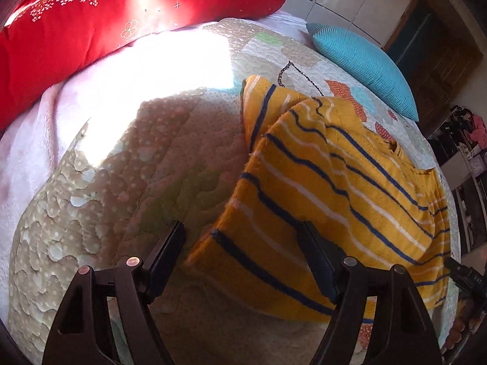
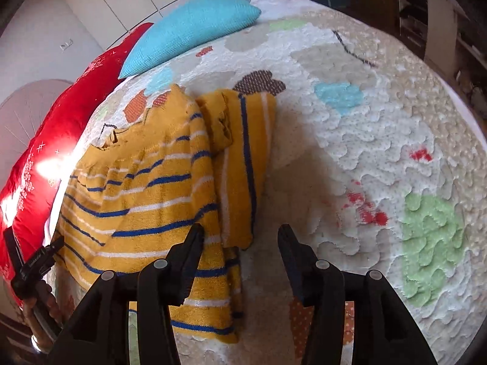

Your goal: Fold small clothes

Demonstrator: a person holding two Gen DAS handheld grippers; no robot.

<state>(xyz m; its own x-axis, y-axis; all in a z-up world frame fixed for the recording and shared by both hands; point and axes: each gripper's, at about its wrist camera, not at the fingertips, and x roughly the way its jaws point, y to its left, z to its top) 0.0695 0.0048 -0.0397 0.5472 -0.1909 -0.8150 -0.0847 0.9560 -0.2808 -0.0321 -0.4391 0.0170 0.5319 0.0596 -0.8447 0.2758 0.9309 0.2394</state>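
We hold the left gripper (image 1: 242,254) and right gripper (image 2: 240,254), fingers spread, over the striped sweater's (image 1: 328,188) opposite edges.

A patchwork quilt (image 2: 380,152) is spread over the bed. A red pillow (image 1: 91,24) and a teal cushion (image 1: 365,64) are laid along its far edge; cluttered shelves (image 1: 468,164), perhaps, are glimpsed beyond.

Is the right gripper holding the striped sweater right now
No, the right gripper is open above the quilt, with the yellow striped sweater lying unpinched beside it.
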